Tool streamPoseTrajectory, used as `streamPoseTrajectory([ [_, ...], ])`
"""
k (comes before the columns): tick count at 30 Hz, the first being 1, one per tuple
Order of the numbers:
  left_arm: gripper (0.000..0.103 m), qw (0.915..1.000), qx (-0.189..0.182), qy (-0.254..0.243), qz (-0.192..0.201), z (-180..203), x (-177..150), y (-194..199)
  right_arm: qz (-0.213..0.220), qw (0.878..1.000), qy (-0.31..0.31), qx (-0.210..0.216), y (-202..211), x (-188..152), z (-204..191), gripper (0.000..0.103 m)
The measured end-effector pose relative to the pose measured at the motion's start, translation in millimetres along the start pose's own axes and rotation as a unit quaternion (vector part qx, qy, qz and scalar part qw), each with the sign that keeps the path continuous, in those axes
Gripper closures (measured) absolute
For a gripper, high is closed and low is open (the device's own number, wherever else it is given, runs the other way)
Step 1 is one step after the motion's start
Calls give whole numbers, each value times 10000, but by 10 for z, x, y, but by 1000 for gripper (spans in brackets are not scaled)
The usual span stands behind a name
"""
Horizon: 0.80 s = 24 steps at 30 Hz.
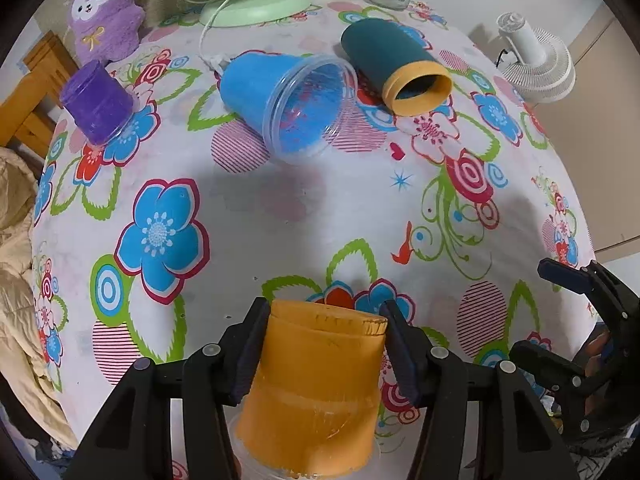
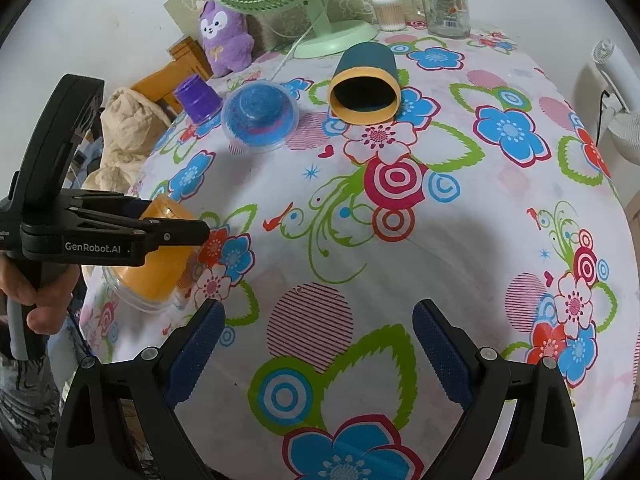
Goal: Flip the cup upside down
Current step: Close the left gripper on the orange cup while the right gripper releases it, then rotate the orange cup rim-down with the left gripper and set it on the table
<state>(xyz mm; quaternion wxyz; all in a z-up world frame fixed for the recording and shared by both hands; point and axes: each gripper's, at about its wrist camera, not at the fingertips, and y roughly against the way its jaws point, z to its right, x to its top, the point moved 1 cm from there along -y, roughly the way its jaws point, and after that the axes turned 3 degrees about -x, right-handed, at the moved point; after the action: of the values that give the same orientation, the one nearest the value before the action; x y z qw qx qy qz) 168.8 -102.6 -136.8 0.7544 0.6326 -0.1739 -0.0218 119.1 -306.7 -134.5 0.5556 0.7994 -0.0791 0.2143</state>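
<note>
My left gripper (image 1: 324,316) is shut on an orange cup (image 1: 316,392), held upside down with its clear rim at the table's near-left edge; it also shows in the right wrist view (image 2: 160,260). A blue cup (image 1: 280,100) lies on its side, mouth toward me, also seen from the right wrist (image 2: 258,116). A teal cup with a yellow rim (image 1: 396,68) lies on its side (image 2: 366,84). A purple cup (image 1: 98,100) stands upside down at the left (image 2: 198,98). My right gripper (image 2: 318,324) is open and empty above the tablecloth.
A floral tablecloth (image 2: 400,240) covers the table. At the back stand a green fan (image 2: 320,20), a purple plush toy (image 2: 224,36), a glass jar (image 2: 446,4) and a cotton-swab tub (image 2: 388,10). A white fan (image 1: 536,60) stands off the right edge.
</note>
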Motion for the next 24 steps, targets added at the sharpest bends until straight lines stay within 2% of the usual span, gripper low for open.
streamPoseTrajectory([
  [7, 45, 9990, -123, -32, 422, 42, -25, 236, 50, 10000, -12, 33, 38, 9, 13, 7],
  [16, 45, 9937, -188, 178, 1086, 27, -16, 536, 52, 10000, 52, 67, 53, -11, -41, 7],
  [24, 45, 9926, -204, 172, 1185, 61, -54, 581, 51, 9999, 90, 59, 84, -38, -81, 7],
])
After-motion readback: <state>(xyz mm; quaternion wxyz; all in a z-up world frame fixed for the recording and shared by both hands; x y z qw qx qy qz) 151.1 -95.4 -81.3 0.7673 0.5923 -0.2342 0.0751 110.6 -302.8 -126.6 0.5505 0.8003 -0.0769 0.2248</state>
